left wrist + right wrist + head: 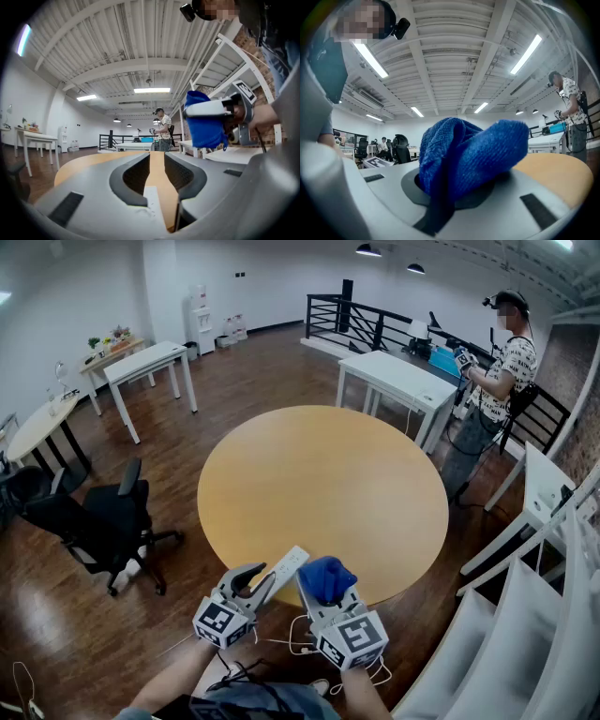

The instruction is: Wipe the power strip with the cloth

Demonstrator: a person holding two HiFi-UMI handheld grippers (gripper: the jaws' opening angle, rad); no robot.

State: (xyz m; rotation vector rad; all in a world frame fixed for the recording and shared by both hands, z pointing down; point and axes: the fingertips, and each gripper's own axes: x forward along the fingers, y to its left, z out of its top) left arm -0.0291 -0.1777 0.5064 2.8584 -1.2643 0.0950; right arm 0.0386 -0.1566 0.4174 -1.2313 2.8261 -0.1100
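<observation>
A white power strip (286, 565) juts out over the near edge of the round wooden table (323, 484), and my left gripper (261, 579) is shut on its near end. In the left gripper view the strip (157, 206) shows as a narrow white band between the two grey jaws. My right gripper (324, 594) is just right of it, shut on a bunched blue cloth (326, 577). The cloth (473, 150) fills the middle of the right gripper view and hides the jaw tips. From the left gripper view the cloth (202, 123) hangs to the upper right, apart from the strip.
A white cable (298, 641) trails below the grippers. A black office chair (103, 521) stands left of the table. White desks (398, 381) and a standing person (492, 390) are behind it. White shelving (525, 615) runs along the right.
</observation>
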